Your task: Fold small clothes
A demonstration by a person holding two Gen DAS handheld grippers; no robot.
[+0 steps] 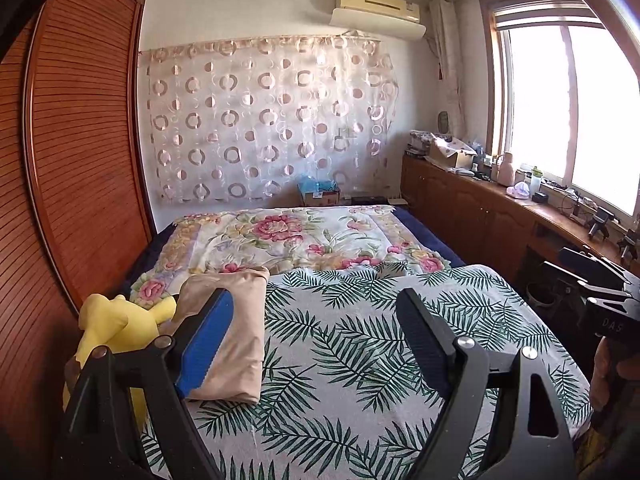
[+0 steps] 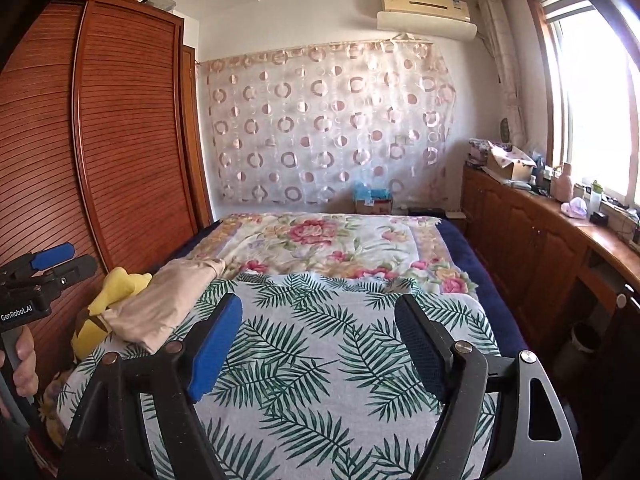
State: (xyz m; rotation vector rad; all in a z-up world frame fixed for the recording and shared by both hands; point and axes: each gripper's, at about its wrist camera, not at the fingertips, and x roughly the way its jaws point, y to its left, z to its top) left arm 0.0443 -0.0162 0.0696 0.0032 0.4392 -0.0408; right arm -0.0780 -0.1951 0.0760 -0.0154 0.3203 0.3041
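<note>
A folded beige garment (image 1: 236, 332) lies on the left side of the palm-leaf cloth (image 1: 360, 360) that covers the bed's near end. It also shows in the right wrist view (image 2: 164, 308). A crumpled yellow garment (image 1: 116, 328) lies just left of it at the bed's edge, and shows in the right wrist view (image 2: 108, 300). My left gripper (image 1: 316, 336) is open and empty above the cloth, its left finger over the beige garment's edge. My right gripper (image 2: 320, 340) is open and empty above the leaf cloth. The left gripper (image 2: 60, 262) shows at the right view's left edge.
A floral blanket (image 1: 288, 240) covers the far half of the bed. A slatted wooden wardrobe (image 1: 80, 160) stands close on the left. A low wooden cabinet (image 1: 480, 208) with clutter runs under the window on the right. A cardboard box (image 1: 318, 194) sits beyond the bed.
</note>
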